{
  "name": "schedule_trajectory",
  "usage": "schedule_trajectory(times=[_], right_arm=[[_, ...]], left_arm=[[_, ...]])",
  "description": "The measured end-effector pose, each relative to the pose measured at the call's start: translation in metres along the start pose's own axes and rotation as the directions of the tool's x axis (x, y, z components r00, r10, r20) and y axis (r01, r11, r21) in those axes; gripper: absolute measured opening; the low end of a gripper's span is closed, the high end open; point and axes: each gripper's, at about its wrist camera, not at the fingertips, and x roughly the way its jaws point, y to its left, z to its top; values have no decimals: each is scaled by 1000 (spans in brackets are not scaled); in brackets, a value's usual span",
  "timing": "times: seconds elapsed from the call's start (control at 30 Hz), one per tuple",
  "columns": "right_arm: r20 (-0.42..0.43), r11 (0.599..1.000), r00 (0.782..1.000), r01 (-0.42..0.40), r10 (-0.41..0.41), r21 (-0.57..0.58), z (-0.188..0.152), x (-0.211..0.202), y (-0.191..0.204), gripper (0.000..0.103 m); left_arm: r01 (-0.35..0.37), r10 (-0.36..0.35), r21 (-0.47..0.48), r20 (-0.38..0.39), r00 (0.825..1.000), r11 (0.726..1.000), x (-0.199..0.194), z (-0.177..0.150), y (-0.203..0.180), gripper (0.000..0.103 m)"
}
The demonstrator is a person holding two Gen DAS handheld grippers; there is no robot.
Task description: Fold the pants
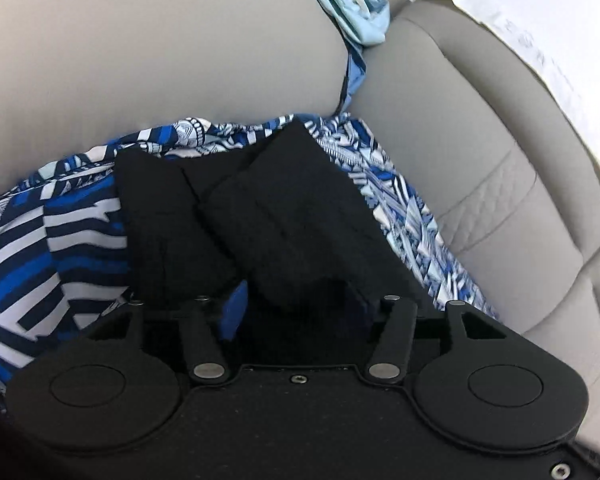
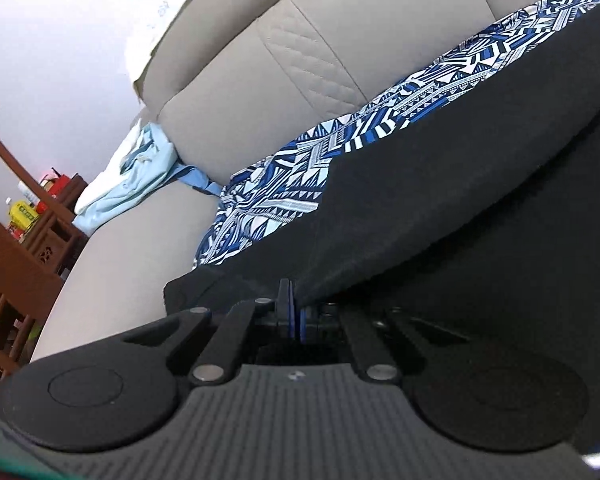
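The black pants lie bunched on a blue-and-white patterned cloth spread over the seat of the beige sofa, near its backrest. The left gripper hangs over them, jaws parted and empty. The right gripper is clenched on an edge of the pants near the seat's front edge.

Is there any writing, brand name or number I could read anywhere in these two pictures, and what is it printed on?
No text can be read.
Yellow package on the wooden shelf: it carries print, too small and blurred to read.
White sheet behind the sofa: faint grey marks, unreadable.
Patterned blue and white fabric: geometric shapes only, no letters.
Black pants: no label in view.
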Motion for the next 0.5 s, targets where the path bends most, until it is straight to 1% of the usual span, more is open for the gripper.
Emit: schedule_trajectory(times=[0.03, 0.07, 0.1, 0.17, 0.2, 0.27, 0.3, 0.37, 0.43, 0.47, 0.5], right_arm=[[4, 1000, 1000, -2, 2, -4, -4, -3, 1, 4], [8, 1000, 1000, -6, 6, -12, -8, -5, 3, 5], [14, 1000, 1000, -7, 7, -25, -12, -6, 4, 7], [32, 1000, 999, 10, -9, -24, -18, -7, 0, 11], [48, 999, 998, 33, -32, -20, -18, -6, -5, 12], [92, 995, 991, 98, -97, -4, -12, -3, -18, 13], [113, 991, 985, 130, -131, 18, -7, -3, -27, 13], [169, 975, 961, 207, -217, 77, 7, -5, -49, 14], [219, 948, 926, 282, -309, 147, 27, -9, -75, 16], [238, 935, 909, 307, -343, 174, 37, -11, -89, 29], [254, 927, 897, 318, -362, 199, 49, -14, -105, 28]], left_arm=[[-6, 7, -14, 10, 1000, 1000, 3, 2, 0, 34], [-45, 46, -15, 23, 999, 999, 5, 3, -1, 17], [-92, 92, 2, 33, 995, 996, 7, 4, -3, 7], [-163, 162, 18, 78, 984, 986, 5, 2, -4, 6], [-193, 188, 41, 97, 977, 980, 4, 2, -6, 6], [-234, 222, 91, 127, 967, 968, 2, -1, -9, 6], [-250, 236, 105, 129, 963, 963, 3, -2, -8, 6], [-259, 247, 101, 120, 962, 961, 5, -2, -4, 6], [-253, 242, 91, 114, 963, 963, 4, 1, -1, 6], [-250, 240, 88, 110, 964, 964, 4, 2, -1, 7], [-251, 241, 86, 106, 965, 964, 4, 3, -1, 7]])
